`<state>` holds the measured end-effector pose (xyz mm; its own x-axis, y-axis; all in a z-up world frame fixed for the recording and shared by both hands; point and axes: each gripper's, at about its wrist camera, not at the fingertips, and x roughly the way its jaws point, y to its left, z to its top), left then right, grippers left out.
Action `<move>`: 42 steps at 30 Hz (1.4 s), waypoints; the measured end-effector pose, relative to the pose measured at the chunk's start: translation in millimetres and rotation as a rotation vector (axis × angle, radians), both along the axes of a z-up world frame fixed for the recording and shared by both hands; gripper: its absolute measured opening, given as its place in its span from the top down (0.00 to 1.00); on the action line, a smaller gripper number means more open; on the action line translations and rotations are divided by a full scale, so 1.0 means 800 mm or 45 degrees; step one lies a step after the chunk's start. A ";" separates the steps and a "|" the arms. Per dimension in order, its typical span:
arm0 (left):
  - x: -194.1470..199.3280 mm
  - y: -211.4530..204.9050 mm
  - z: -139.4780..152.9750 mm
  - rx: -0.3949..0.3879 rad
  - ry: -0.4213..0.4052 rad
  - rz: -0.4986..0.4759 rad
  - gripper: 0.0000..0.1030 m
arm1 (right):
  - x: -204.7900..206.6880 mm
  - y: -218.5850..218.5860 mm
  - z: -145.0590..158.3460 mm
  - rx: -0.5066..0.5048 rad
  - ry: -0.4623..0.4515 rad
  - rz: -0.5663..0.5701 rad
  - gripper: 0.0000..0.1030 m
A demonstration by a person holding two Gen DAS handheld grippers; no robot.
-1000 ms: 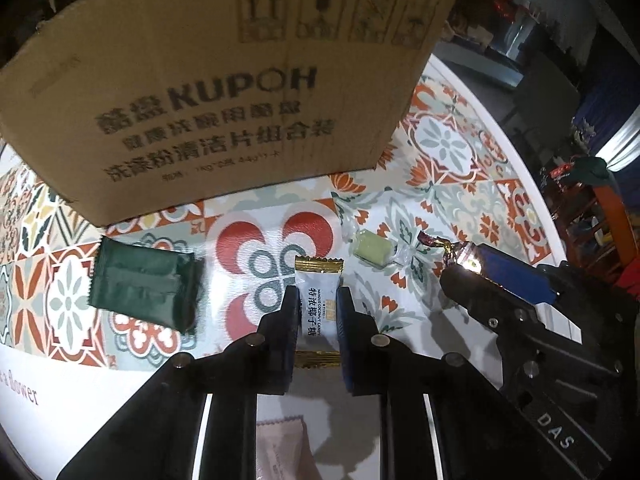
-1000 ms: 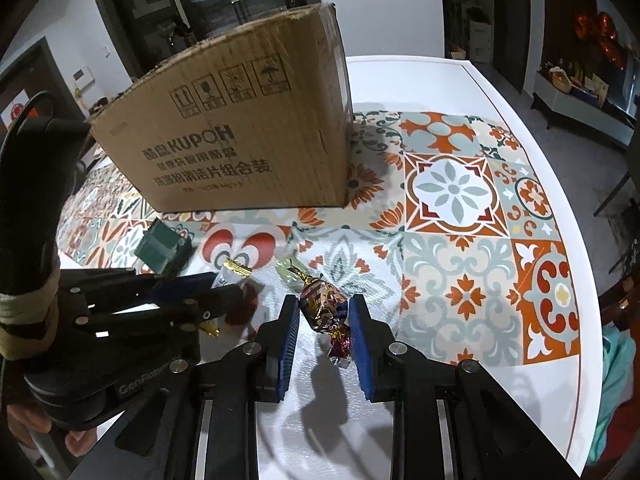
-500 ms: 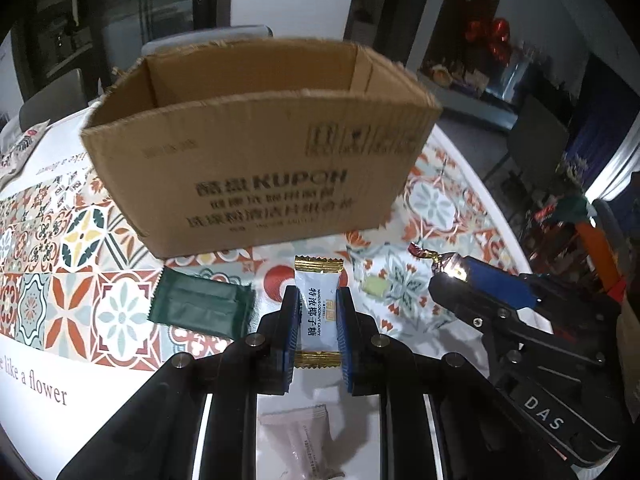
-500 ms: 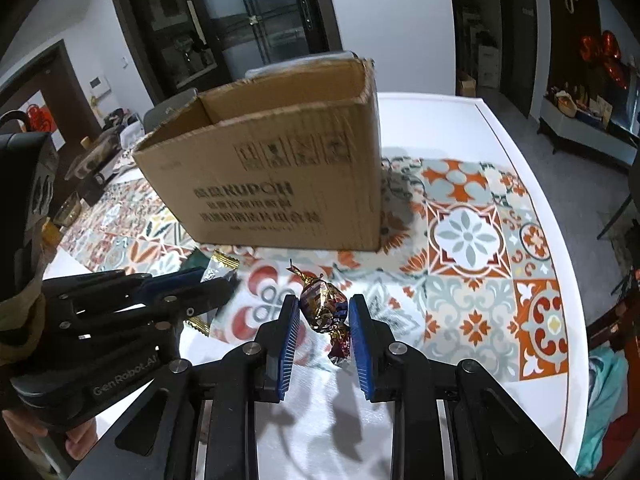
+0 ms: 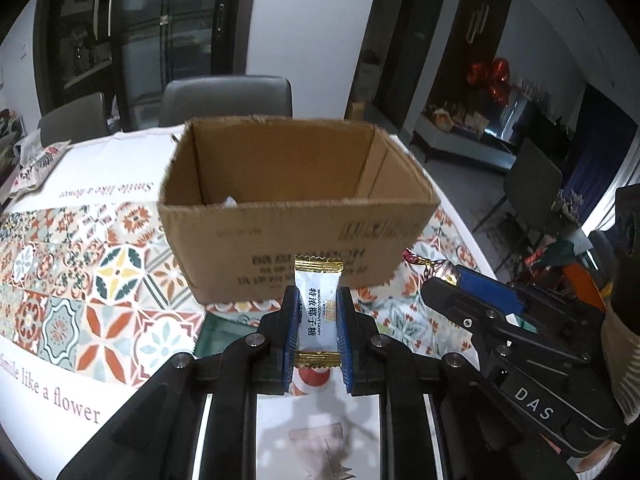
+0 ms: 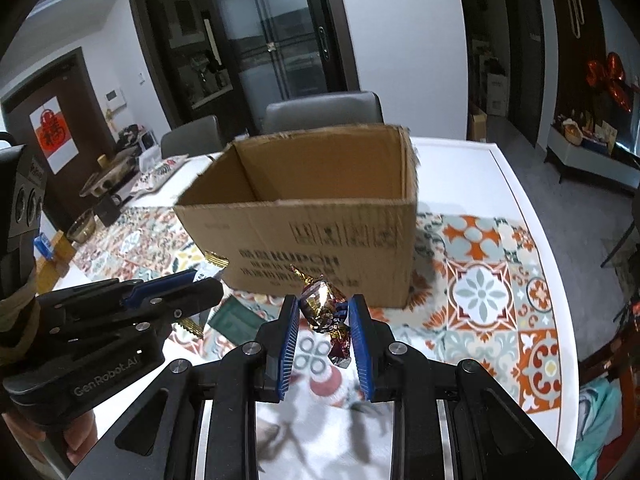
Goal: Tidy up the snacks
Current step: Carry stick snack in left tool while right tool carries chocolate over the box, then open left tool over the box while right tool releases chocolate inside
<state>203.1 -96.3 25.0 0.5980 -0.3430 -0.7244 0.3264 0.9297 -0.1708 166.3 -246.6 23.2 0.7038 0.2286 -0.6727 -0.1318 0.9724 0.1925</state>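
Left gripper (image 5: 317,322) clamped on white gold-ended candy packet (image 5: 318,304), right gripper (image 6: 323,330) pinching foil-wrapped twist candy (image 6: 325,309). Both raised clear of the table, open brown cardboard box (image 5: 280,216) at twelve o'clock, probably for dropping in.

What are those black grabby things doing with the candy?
A person is tidying snacks with two tongs. The left tongs pinch a white candy, and the right tongs pinch a shiny foil candy. Both are held up in front of the open cardboard box, not inside it yet.
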 end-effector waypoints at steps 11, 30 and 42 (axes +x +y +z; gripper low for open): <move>0.002 0.013 0.040 -0.016 -0.104 0.010 0.82 | 0.008 0.017 0.042 -0.003 -0.094 0.028 0.74; 0.057 0.006 0.077 0.036 -0.188 0.011 0.82 | 0.063 0.014 0.083 -0.049 -0.134 0.050 0.74; 0.105 0.002 0.056 0.053 -0.099 0.015 0.82 | 0.104 0.017 0.074 -0.086 -0.093 0.055 0.74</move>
<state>287.3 -94.3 69.6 0.6570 -0.3059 -0.6890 0.3263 0.9393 -0.1060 249.3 -233.0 82.8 0.7421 0.2155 -0.6347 -0.1852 0.9760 0.1149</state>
